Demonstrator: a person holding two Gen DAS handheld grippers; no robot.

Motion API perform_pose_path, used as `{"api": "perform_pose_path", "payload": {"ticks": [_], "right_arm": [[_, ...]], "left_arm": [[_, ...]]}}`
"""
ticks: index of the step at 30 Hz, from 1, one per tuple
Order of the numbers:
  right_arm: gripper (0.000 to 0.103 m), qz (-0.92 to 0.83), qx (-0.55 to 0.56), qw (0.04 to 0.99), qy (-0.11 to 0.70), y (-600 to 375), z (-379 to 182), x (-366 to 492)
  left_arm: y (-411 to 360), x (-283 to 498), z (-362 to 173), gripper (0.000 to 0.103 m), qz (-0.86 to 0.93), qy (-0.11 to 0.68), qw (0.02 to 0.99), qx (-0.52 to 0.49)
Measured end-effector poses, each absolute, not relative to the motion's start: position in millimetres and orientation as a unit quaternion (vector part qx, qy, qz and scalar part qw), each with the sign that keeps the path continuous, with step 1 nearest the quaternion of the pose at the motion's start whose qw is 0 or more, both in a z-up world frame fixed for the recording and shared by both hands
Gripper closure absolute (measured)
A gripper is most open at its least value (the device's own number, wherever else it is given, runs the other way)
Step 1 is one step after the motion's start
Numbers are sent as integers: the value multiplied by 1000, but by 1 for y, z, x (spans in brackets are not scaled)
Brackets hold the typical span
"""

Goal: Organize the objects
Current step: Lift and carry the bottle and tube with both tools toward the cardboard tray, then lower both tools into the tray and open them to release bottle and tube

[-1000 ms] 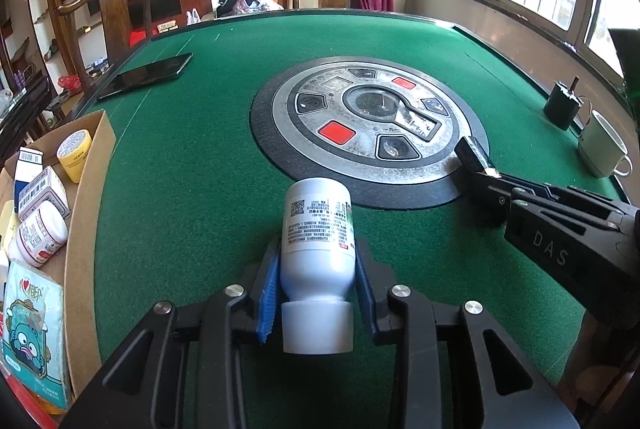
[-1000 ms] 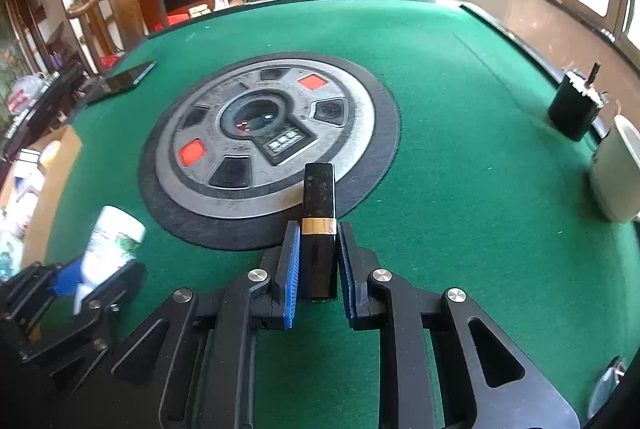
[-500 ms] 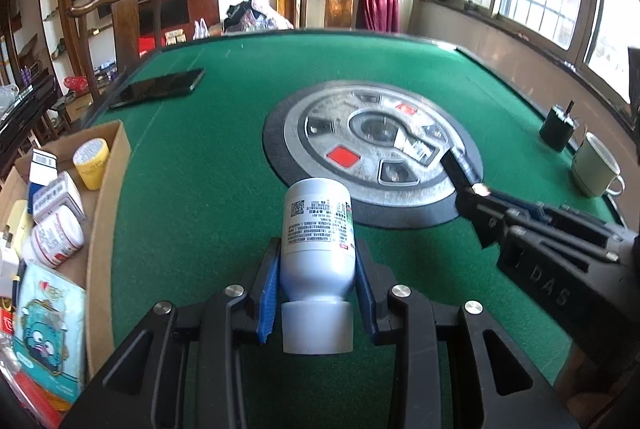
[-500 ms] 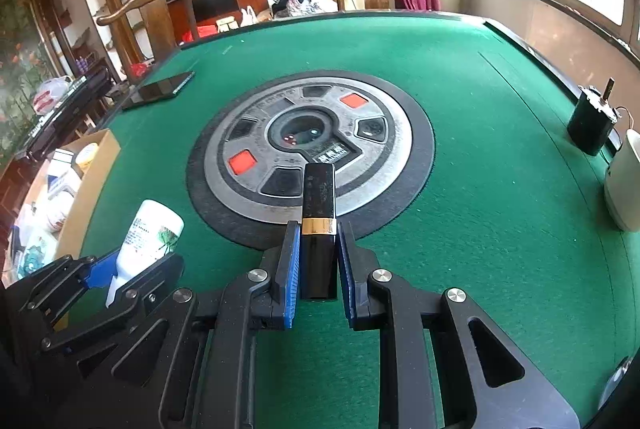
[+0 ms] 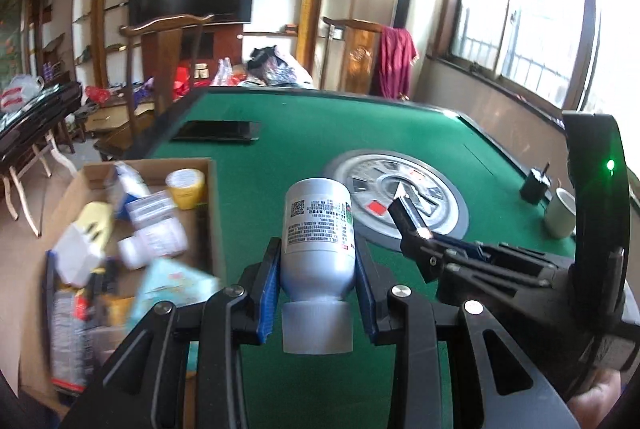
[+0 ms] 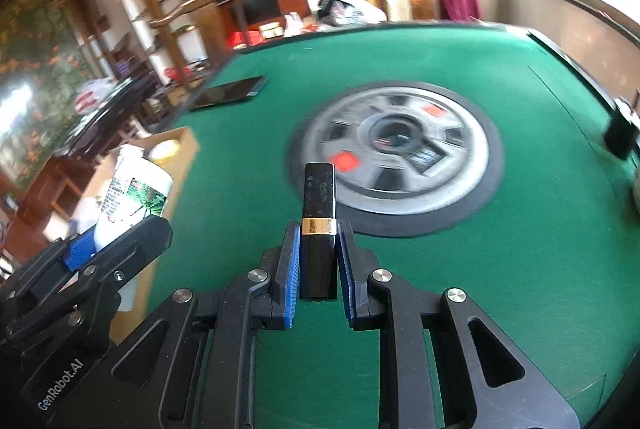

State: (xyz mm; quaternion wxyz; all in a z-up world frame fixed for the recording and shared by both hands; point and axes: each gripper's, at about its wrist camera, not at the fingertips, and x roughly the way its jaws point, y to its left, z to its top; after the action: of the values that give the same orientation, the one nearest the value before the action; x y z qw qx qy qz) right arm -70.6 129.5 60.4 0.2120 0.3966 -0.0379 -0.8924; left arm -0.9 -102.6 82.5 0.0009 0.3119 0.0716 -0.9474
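My left gripper point(image 5: 318, 273) is shut on a white labelled bottle point(image 5: 317, 249), held above the green table, its cap toward the camera. The bottle also shows in the right wrist view point(image 6: 128, 201). My right gripper point(image 6: 318, 261) is shut on a black lipstick tube with a gold band point(image 6: 318, 217); the tube shows in the left wrist view point(image 5: 408, 217) to the right of the bottle. A cardboard box point(image 5: 210, 213) full of several packets and jars sits at the table's left edge, left of the bottle.
The green table point(image 5: 304, 137) has a round grey control panel point(image 5: 448, 205) in its middle. A black phone point(image 5: 218, 131) lies at the far left. A white mug point(image 5: 562, 213) and a small black object point(image 5: 534, 185) stand at the right edge.
Both grippers have lifted and swung left with their loads. The box has come closer beside the bottle, and the round panel has slid right.
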Motion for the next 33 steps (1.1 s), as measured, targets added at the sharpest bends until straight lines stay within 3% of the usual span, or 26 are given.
{"api": "perform_pose_path", "payload": {"ticks": [13, 33], "right_arm": [[85, -846, 416, 332, 19, -5, 71, -48], [85, -821, 440, 358, 66, -110, 47, -67]], "left_arm": [[-232, 40, 57, 69, -926, 163, 104, 323], [-252, 32, 32, 69, -915, 184, 124, 336]]}}
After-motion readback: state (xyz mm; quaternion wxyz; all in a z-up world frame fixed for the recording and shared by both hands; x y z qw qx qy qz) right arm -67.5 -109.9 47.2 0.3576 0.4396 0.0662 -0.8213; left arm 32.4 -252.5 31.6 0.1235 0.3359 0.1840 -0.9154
